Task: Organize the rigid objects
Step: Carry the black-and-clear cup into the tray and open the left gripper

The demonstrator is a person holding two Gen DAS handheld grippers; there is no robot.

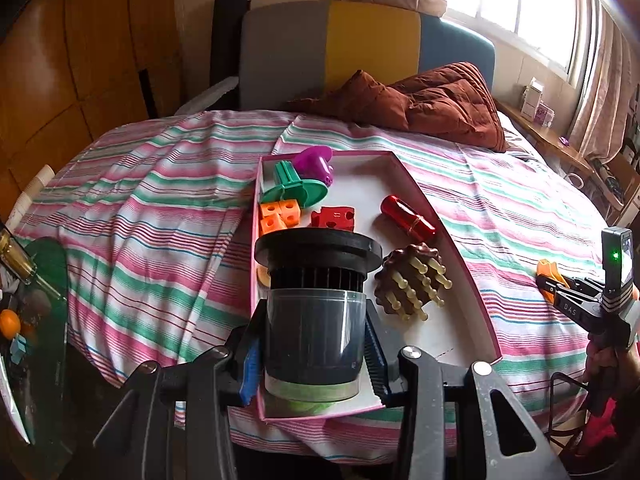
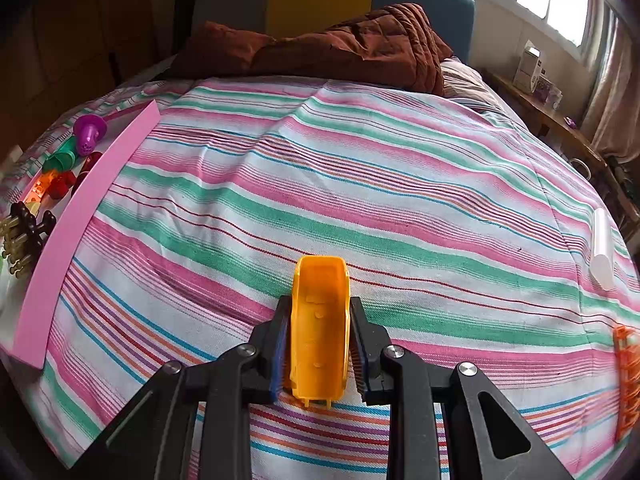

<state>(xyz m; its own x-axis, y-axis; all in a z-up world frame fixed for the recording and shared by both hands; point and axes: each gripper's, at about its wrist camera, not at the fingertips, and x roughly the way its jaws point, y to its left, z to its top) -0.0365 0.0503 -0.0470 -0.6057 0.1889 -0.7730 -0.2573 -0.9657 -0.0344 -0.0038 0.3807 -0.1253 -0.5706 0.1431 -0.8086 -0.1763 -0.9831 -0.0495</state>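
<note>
My left gripper [image 1: 314,354] is shut on a black and grey cylindrical filter [image 1: 316,312], held over the near end of a pink-rimmed white tray [image 1: 444,220]. The tray holds a purple piece [image 1: 314,162], a green piece [image 1: 294,186], orange cubes [image 1: 278,214], a red block [image 1: 332,218], a red cylinder [image 1: 408,216] and a brown peg piece [image 1: 412,284]. My right gripper [image 2: 318,344] is shut on a yellow plastic scoop-shaped piece [image 2: 318,320] just above the striped bedspread. The tray's pink wall [image 2: 80,216] shows at the left in the right wrist view.
A white tube [image 2: 602,248] and an orange grid piece [image 2: 626,376] lie on the bed at right. A brown quilt [image 1: 432,104] lies at the headboard. A glass side table [image 1: 36,320] with fruit stands at left. A shelf [image 1: 560,144] runs under the window.
</note>
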